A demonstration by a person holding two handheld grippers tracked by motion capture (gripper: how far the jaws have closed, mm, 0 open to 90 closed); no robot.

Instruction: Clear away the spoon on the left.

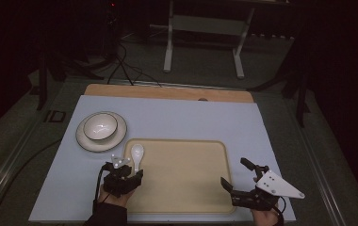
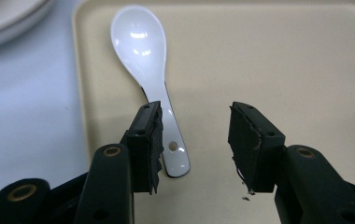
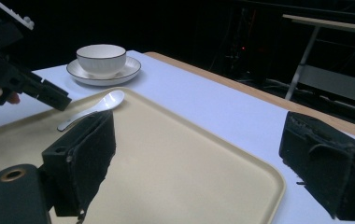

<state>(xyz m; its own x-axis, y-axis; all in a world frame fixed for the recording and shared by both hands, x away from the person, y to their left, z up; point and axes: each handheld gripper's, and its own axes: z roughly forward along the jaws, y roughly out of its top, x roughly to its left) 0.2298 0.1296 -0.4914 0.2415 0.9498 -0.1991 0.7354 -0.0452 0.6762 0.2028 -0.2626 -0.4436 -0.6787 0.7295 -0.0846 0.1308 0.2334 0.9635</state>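
Note:
A white ceramic spoon (image 1: 137,154) (image 2: 140,42) (image 3: 96,106) lies flat at the far-left corner of a beige tray (image 1: 182,174) (image 2: 283,60) (image 3: 180,154), with its bowl pointing away from me. My left gripper (image 1: 124,168) (image 2: 194,126) is open at the spoon's handle. The handle's end lies just inside the left-hand jaw, and the rest of the gap is bare tray. My right gripper (image 1: 233,172) (image 3: 199,140) stands wide open at the tray's near-right corner, holding nothing.
A white bowl (image 1: 100,126) (image 3: 101,58) sits on a dark-rimmed plate (image 1: 85,141) (image 3: 129,70) left of the tray, on the pale blue table top (image 1: 191,117). A wooden strip (image 1: 167,92) runs along the far edge, with a metal stand on the floor behind.

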